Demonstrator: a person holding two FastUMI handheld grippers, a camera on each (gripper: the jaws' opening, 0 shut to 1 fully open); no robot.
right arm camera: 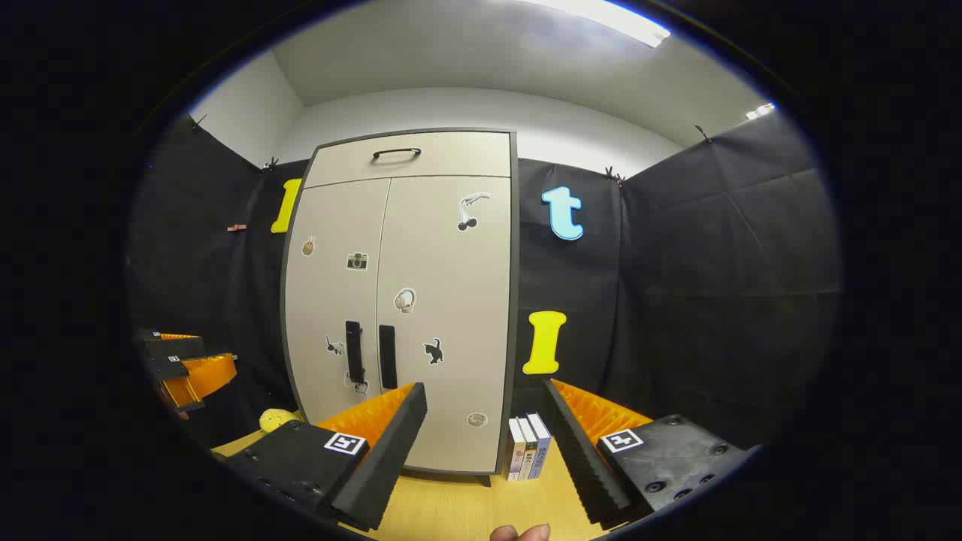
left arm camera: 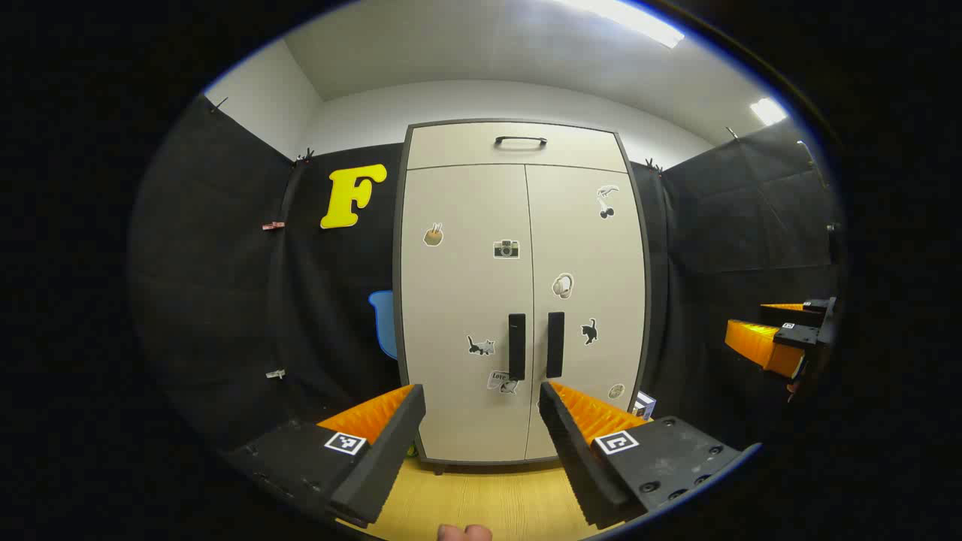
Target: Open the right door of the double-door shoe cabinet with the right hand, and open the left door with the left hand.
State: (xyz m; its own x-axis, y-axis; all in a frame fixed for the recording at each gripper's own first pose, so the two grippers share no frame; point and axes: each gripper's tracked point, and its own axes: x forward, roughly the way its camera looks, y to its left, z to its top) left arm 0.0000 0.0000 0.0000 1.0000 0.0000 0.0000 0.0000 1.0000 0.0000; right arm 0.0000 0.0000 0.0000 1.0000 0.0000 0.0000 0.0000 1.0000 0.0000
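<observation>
Shoe cabinet (left arm camera: 524,293) dead ahead at 12, both doors closed, standing on the wood tabletop (left arm camera: 488,503). My left gripper (left arm camera: 481,398) is wide open w/ nothing held, short of the left handle (left arm camera: 516,346). Right gripper (right arm camera: 485,398) is also spread wide and empty, right handle (right arm camera: 387,356) at approx 11.

One shoe cabinet (left arm camera: 518,293) is seen, with two doors, two door handles, one drawer and eight stickers. Three books (right arm camera: 528,448) are seen beside it. Two grippers are seen.
</observation>
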